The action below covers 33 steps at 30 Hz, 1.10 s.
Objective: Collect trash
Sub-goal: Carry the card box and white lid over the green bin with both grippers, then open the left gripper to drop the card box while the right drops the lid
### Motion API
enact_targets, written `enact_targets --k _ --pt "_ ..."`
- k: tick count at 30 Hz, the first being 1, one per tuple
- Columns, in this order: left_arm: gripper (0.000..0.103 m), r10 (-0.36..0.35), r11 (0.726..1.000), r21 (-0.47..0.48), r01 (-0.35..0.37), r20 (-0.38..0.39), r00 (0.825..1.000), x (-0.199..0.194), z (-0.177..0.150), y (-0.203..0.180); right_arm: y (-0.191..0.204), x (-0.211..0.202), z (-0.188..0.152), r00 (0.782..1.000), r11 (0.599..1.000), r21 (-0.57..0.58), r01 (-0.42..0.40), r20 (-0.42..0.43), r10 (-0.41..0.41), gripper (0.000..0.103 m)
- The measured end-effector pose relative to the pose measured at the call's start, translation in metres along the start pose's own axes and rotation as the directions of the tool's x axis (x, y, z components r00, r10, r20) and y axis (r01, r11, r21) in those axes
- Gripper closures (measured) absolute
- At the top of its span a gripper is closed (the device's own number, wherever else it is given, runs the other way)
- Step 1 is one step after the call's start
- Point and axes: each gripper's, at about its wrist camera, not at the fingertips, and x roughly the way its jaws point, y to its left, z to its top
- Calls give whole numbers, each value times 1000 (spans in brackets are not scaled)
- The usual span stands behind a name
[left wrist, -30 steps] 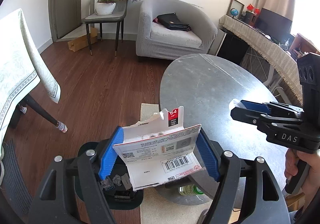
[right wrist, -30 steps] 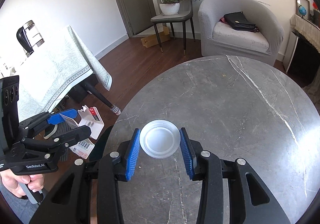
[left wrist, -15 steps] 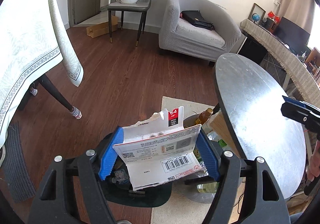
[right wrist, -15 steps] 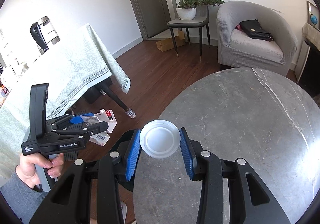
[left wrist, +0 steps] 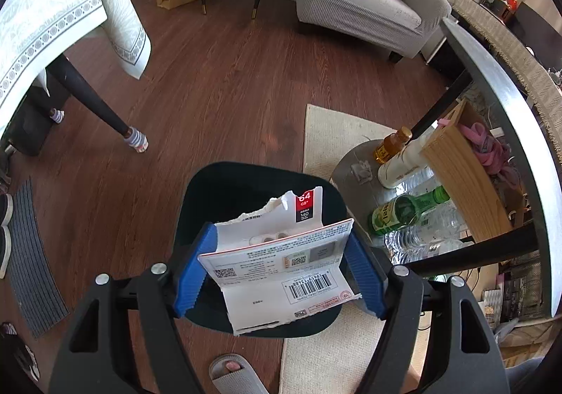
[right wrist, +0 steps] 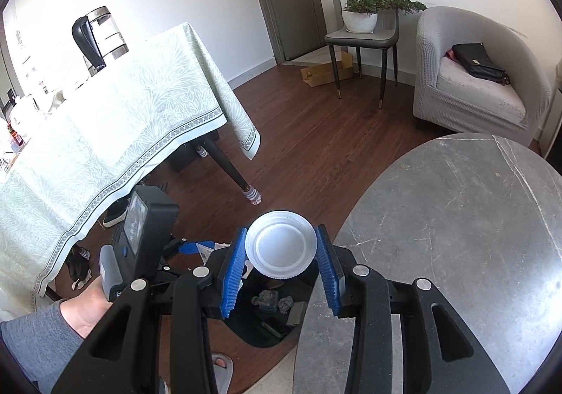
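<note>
My left gripper (left wrist: 279,267) is shut on a torn white cardboard package (left wrist: 281,264) with a barcode and a red label. It hangs directly over the dark trash bin (left wrist: 246,179) on the floor. In the right wrist view my right gripper (right wrist: 281,253) is shut on a round white plastic lid (right wrist: 279,248), held near the edge of the grey marble table (right wrist: 456,218). Below it the same bin (right wrist: 270,320) shows crumpled scraps inside. The left gripper (right wrist: 196,248), held by a hand (right wrist: 87,306), points down toward that bin.
Several bottles (left wrist: 404,211) and a wooden box (left wrist: 463,176) sit on a low shelf under the marble table (left wrist: 520,120). A cloth-covered table (right wrist: 105,120) stands left, an armchair (right wrist: 474,78) and a chair with a plant (right wrist: 365,28) at the back. A slippered foot (left wrist: 230,369) is near the bin.
The left gripper dropped and tilted down, leaving the tabletop and coming over the bin with the package. The right gripper carried the lid left to the table's edge.
</note>
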Motion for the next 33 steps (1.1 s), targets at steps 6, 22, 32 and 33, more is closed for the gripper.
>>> enact_targets --k 6,22,32,33 --pt "28 -35 996 -82 24 -140 989 41 -22 32 17 20 1 999 1000 -18 -13 -31 12 63" --pt "33 -39 970 -244 -4 -170 985 53 -29 88 75 105 -18 972 976 -212 38 -217 -85 63" --pt "46 45 963 -267 -25 68 997 -25 -3 102 85 147 -52 937 947 -310 83 -299 -180 63" --pt "47 57 961 -274 -28 98 994 -34 -1 100 87 152 -58 934 943 -324 83 -305 -187 63"
